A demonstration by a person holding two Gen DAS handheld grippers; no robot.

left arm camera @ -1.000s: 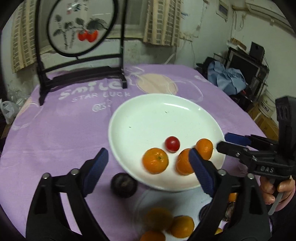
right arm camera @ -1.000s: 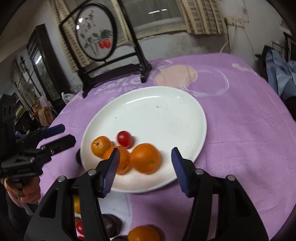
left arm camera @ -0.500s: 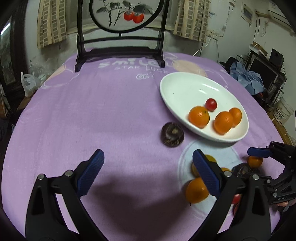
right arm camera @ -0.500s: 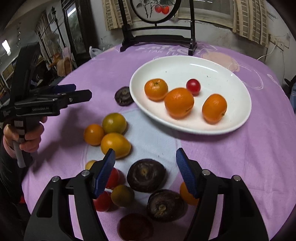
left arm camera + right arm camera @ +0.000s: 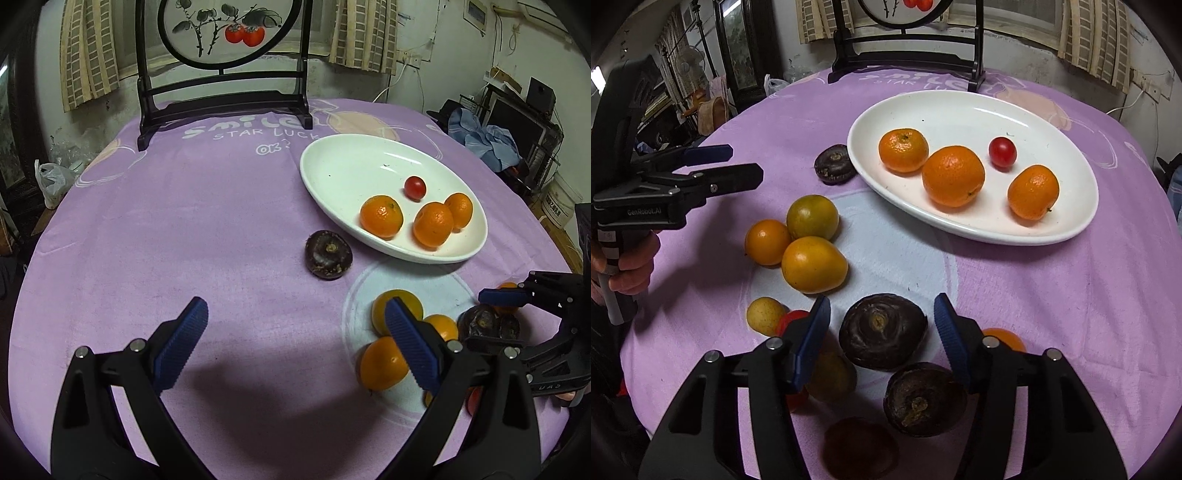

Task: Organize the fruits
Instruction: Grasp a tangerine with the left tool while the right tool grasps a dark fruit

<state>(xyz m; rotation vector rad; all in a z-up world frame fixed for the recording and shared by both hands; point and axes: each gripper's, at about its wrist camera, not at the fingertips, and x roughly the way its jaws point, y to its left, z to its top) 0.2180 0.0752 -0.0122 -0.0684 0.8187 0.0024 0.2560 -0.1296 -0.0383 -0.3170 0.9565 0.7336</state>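
A white plate holds three oranges and a cherry tomato. Loose fruit lies in front of it: yellow-orange citrus, small red and yellow fruits, and several dark brown round fruits. My right gripper points down over one dark fruit. Its jaws are closing with that fruit between them, and the pads are not touching it. My left gripper hangs open over bare purple cloth, left of the citrus pile. Another dark fruit lies by the plate's near rim.
A round purple tablecloth covers the table. A black-framed painted screen stands at the far edge. The left gripper, held by a hand, shows at the left of the right wrist view. Room clutter surrounds the table.
Both grippers have pulled back from the plate to the loose fruit on the cloth. The right gripper came down over a dark fruit and its jaws narrowed. The left stayed wide.
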